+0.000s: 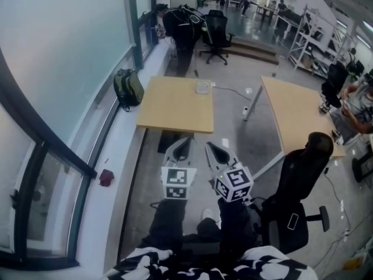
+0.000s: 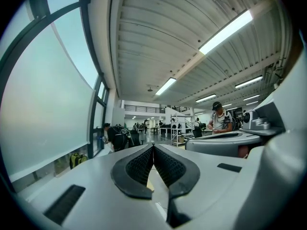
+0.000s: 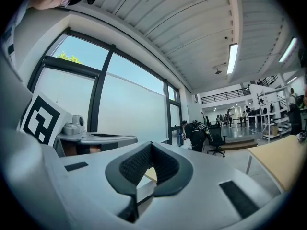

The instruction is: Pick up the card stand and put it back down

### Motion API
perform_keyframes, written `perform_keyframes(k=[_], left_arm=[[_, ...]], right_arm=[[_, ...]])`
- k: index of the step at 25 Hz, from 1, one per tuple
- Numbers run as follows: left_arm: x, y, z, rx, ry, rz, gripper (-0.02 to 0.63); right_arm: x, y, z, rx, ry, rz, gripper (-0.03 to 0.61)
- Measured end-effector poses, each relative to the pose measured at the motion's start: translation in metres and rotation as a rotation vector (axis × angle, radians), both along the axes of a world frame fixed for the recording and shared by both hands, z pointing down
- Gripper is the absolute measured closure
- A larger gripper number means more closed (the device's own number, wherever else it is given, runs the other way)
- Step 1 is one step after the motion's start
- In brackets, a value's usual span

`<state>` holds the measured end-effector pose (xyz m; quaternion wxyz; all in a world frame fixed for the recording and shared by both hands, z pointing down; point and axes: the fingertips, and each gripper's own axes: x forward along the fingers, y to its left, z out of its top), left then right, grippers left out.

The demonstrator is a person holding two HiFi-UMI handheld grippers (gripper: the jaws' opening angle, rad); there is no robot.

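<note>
Tools both closed and empty: left tool (image 1: 186, 140) and right tool (image 1: 210, 146) are held level, short of the tabletop (image 1: 175, 107), evidently ready for approach. Card stand (image 1: 203, 87), apparently the small pale item, sits untouched at the far edge.

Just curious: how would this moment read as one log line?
left hand-held gripper: shut, empty | right hand-held gripper: shut, empty | wooden table: ahead

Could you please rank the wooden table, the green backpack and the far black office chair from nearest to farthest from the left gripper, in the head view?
1. Wooden table, directly ahead of the left gripper.
2. Green backpack, by the window, ahead-left.
3. Black office chair, far back, beyond the table.
</note>
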<state>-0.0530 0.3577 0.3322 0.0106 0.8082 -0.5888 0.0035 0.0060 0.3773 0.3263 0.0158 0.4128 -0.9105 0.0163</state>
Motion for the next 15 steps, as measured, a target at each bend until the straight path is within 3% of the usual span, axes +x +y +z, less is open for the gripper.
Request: perform_keyframes(k=[7,15], left_arm=[[0.017,-0.089,-0.034,0.044,-0.005,-0.091,0.609],[0.038,-0.161,-0.041,0.036,-0.053,-0.181,0.609]], right_arm=[[0.007,-0.093,-0.041,0.071,-0.033,-0.118,0.575],[0.059,-0.187,-0.049,0.054,-0.116,-0.106,0.575]])
